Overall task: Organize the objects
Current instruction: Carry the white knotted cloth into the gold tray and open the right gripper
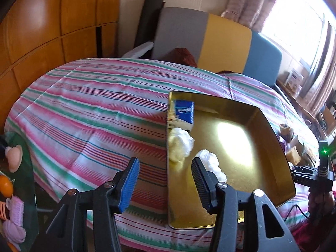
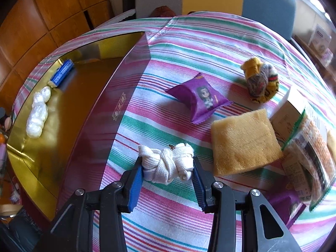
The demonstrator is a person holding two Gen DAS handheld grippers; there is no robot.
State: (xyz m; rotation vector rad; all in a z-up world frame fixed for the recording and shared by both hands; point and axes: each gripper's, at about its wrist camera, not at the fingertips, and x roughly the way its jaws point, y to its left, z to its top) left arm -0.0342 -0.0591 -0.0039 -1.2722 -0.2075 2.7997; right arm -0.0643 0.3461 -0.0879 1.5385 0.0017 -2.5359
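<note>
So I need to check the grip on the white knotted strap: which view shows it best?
The right wrist view. The white knotted strap sits centred between the right gripper pads, which press its sides, on the striped cloth. The left wrist view does not show the strap, only the gold tray.

Wooden wardrobe [image 1: 52, 21], striped bedspread [image 1: 94, 109], tricolour headboard [image 1: 224, 42], bright curtained window [image 1: 294, 21]

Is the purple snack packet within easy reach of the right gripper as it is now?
Probably not right away: the right gripper is shut on the white knotted strap. Otherwise the purple snack packet lies in the open on the striped cloth, nothing between.
</note>
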